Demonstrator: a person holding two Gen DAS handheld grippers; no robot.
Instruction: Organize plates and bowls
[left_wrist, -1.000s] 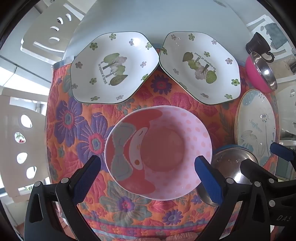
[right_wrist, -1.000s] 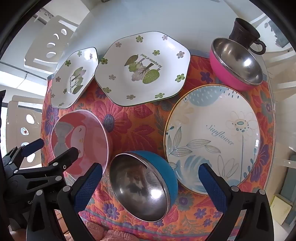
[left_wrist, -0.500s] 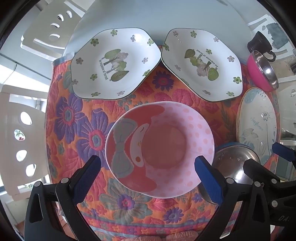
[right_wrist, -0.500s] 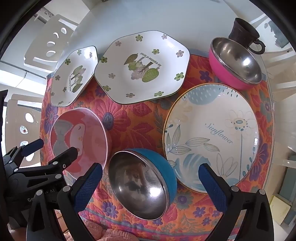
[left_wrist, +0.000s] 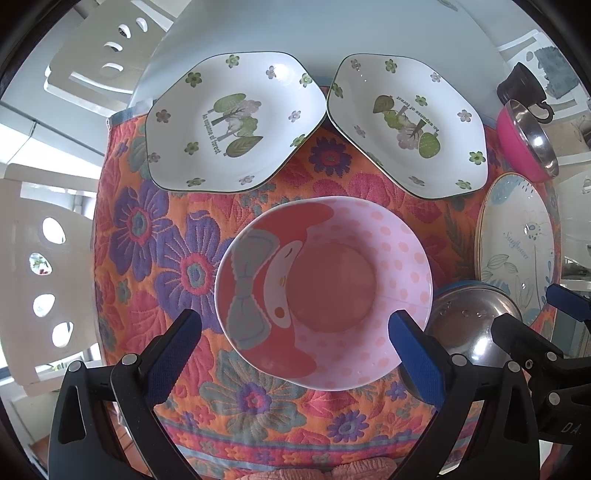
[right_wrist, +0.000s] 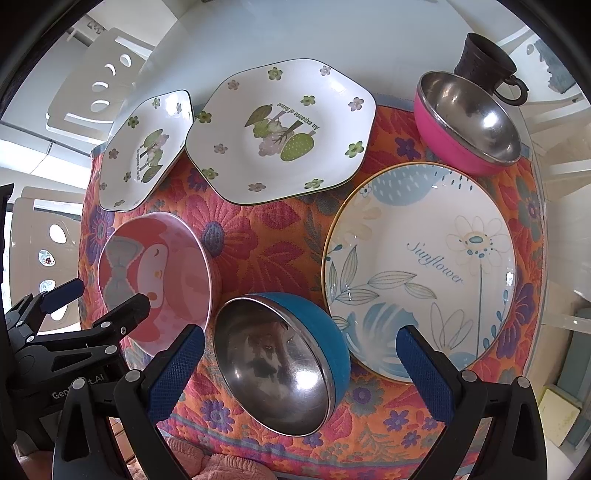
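A pink cartoon bowl (left_wrist: 325, 291) sits on the floral cloth (left_wrist: 147, 236), straight ahead of my open, empty left gripper (left_wrist: 295, 332). Two white hexagonal forest plates (left_wrist: 236, 122) (left_wrist: 406, 122) lie beyond it. A blue steel-lined bowl (right_wrist: 284, 365) lies between the fingers of my open, empty right gripper (right_wrist: 299, 354). A round Sunflower plate (right_wrist: 421, 266) lies to its right. A pink steel-lined bowl (right_wrist: 469, 122) stands at the far right. The pink cartoon bowl also shows in the right wrist view (right_wrist: 159, 273).
A dark mug (right_wrist: 484, 62) stands behind the pink steel bowl. White plastic chairs (left_wrist: 40, 266) stand to the left of the table. The cloth's front edge (left_wrist: 280, 446) is close below both grippers. The left gripper (right_wrist: 59, 332) shows at the right view's left edge.
Both grippers have drawn back slightly toward the table's front edge, so the dishes sit a little farther ahead. Both stay open. No dish has moved.
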